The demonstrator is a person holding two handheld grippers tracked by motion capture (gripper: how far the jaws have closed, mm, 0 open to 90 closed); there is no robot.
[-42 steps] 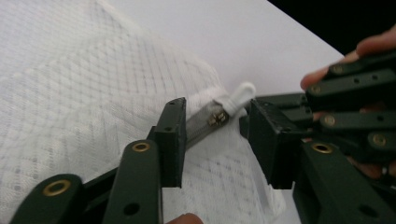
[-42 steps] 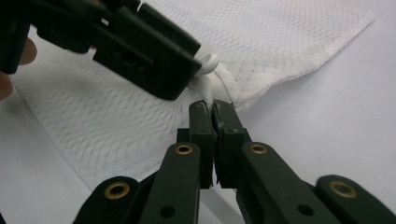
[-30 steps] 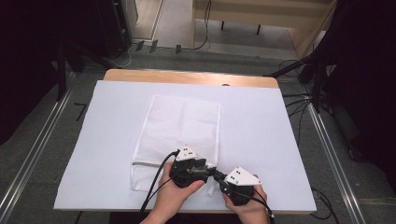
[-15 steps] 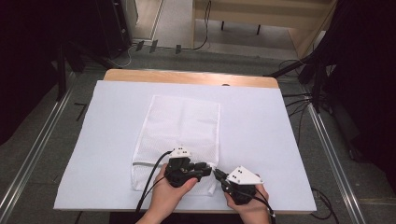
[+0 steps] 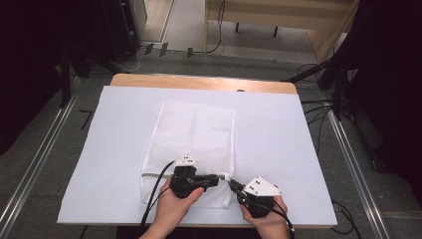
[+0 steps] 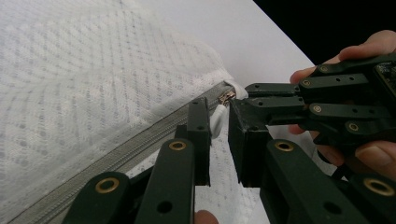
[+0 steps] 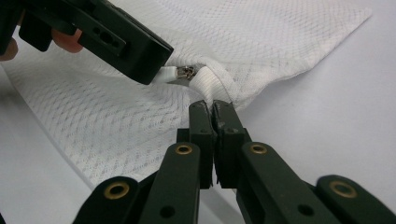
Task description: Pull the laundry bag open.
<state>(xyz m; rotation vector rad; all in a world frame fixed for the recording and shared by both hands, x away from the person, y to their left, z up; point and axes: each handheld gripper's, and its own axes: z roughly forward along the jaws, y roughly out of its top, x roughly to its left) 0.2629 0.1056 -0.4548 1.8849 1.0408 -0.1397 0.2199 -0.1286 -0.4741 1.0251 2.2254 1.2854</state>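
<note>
Mesh laundry bag (image 5: 194, 144) lies flat in the middle of the white sheet (image 5: 298, 149) that covers the counter (image 5: 199, 82), its long axis running away from the person and its zippered end nearest to them. The zipper (image 6: 116, 156) crosses that near end from side to side, so its line lies across the bag, roughly along the gap between the two hands.

Both hand-held grippers meet at the bag's near right corner. The right hand-held gripper (image 5: 238, 189) comes in from the right and is clamped tight on the white fabric tab (image 7: 212, 84) at the zipper's end, pinning that corner in place. The left hand-held gripper (image 5: 215, 178) lies over the bag itself, pointing right along the zipper line, so it is the nearer one to the slider. Its jaws have just been closing, and in the left gripper view the small white pull tab (image 6: 217, 120) stands between them with a little gap showing on either side, so I judge the pads are not yet pressing on it. The metal slider (image 7: 187, 72) sits just beside the tab held by the right one.

With the slider at the far right end, the pull will likely have to run leftward along the zipper, away from the anchoring right hand.
</note>
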